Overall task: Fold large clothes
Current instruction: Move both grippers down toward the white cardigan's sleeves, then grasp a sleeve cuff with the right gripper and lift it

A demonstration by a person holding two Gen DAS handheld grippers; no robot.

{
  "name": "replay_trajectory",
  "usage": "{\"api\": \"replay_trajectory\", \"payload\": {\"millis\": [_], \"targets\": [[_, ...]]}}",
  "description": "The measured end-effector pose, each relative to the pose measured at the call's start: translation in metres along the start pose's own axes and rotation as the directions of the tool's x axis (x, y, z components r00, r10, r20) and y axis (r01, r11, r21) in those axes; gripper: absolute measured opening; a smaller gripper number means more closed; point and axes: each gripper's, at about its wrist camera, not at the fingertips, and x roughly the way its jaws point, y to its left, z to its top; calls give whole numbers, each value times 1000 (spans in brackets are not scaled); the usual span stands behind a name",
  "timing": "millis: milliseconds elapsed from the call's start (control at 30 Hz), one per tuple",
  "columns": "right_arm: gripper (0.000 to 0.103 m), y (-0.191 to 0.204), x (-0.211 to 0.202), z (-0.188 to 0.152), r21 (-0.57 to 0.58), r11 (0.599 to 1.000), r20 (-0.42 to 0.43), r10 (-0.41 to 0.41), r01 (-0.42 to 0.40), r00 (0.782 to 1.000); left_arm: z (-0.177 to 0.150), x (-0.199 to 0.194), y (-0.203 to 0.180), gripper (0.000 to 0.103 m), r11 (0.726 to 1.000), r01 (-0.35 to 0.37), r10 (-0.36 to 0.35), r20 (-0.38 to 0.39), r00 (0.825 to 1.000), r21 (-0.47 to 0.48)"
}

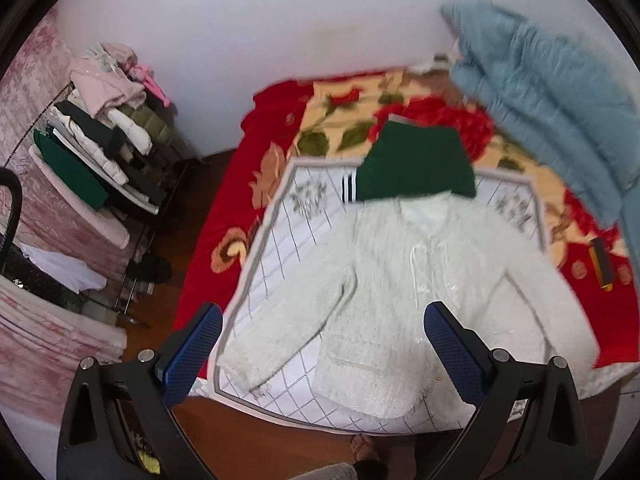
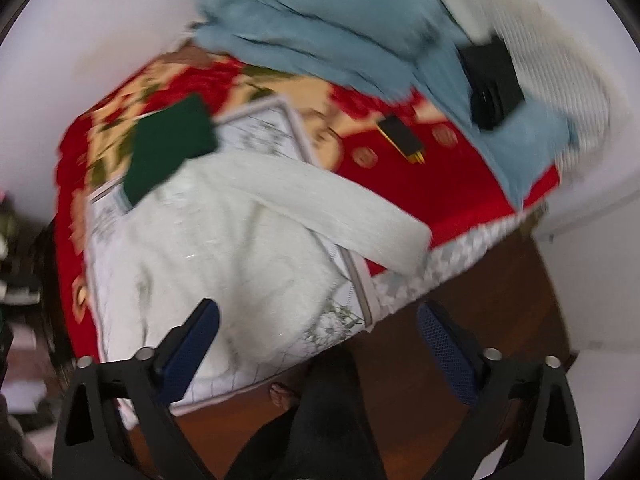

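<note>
**White fluffy jacket spread out on the bed**

A white fluffy jacket [image 1: 400, 292] is laid flat, front side up, on a white checked sheet [image 1: 288, 248]. Its sleeves are stretched out to both sides, and one sleeve [image 2: 340, 216] is seen reaching past the sheet's edge onto the red part of the bed. A folded dark green garment [image 1: 412, 168] is placed just above the jacket's collar, touching it. The sheet is spread on a red flowered blanket [image 1: 332, 108]. A blue quilted cover [image 1: 560, 112] is heaped at the far corner of the bed, and a small black and yellow thing [image 1: 602, 264] is left on the red blanket, well apart from the jacket.

The left gripper [image 1: 322, 344] is held above the jacket with its blue pads spread wide, and nothing is pinched. The right gripper [image 2: 318, 344] is also spread wide and nothing is gripped; it is pointed down over the near edge of the bed.

A rack of stacked clothes [image 1: 108, 140] is seen by the wall. A brown wooden floor [image 1: 280, 444] is seen below, with a bare foot [image 2: 282, 396] on it.
</note>
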Motion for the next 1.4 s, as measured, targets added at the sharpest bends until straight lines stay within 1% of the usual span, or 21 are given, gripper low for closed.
{"api": "replay_trajectory", "payload": {"millis": [133,233,300,400,467,500,567,633,700,733,800,900,1033,1067,1133,1167,1200,1233,1267,1300,1400], "targets": [[93,-12,106,20,-9,998,-139,62,-64,988,-9,55,-40,103,996,-88,90,-51,995,32],[93,20,189,24,-97,985,-273,109,-140,956,-23,103,-56,103,991,-123,129,-146,981,53],[92,43,238,25,-166,976,-329,79,-140,941,-35,143,-66,103,988,-145,155,-213,965,59],[83,57,293,27,-173,976,-352,65,-133,934,-49,195,-82,103,986,-150,164,-286,944,72],[74,56,324,28,-166,977,-362,67,-135,930,-55,224,-96,103,988,-141,156,-330,931,70],[64,55,336,28,-167,978,-364,55,-123,930,-59,241,-104,103,991,-120,134,-354,926,61],[64,45,369,28,-174,982,-369,1,-70,930,-64,265,-120,103,995,-88,99,-385,918,46],[64,33,403,26,-180,984,-379,-55,-15,924,-69,290,-132,103,1000,-25,30,-426,904,17],[63,20,442,20,-211,976,-402,-140,57,905,-72,306,-141,103,1000,12,-8,-443,897,5],[63,14,452,18,-206,976,-407,-155,75,900,-72,313,-146,103,1000,26,-21,-449,893,5],[64,1,463,16,-142,988,-416,-112,57,902,-73,323,-154,103,999,54,-46,-458,888,4],[64,6,458,15,-153,986,-411,-124,66,903,-74,325,-165,103,994,109,-101,-453,886,-9],[65,-1,438,16,-61,998,-401,-21,-4,916,-74,329,-180,103,982,187,-182,-462,868,-35],[66,-6,434,15,-42,999,-394,-9,-8,919,-75,332,-185,100,977,209,-206,-472,857,-48],[66,-12,435,12,-22,1000,-393,2,-11,920,-78,336,-195,74,975,220,-212,-481,851,-39],[66,-14,438,9,-20,1000,-400,7,-17,917,-80,338,-200,56,972,232,-216,-482,849,-27],[66,-14,440,6,-25,1000,-411,4,-15,912,-82,339,-205,51,972,236,-208,-477,854,-1],[66,-15,445,2,-22,1000,-423,-4,-6,906,-83,335,-208,43,973,228,-194,-453,870,22],[66,-18,449,-1,-10,1000,-430,4,-9,903,-82,329,-208,12,973,227,-189,-421,887,41],[66,-21,452,-5,2,1000,-435,10,-11,901,-82,326,-209,3,969,242,-201,-409,890,52],[65,-29,451,-11,26,999,-425,32,-23,905,-78,319,-202,0,973,209,-156,-387,909,98]]}}
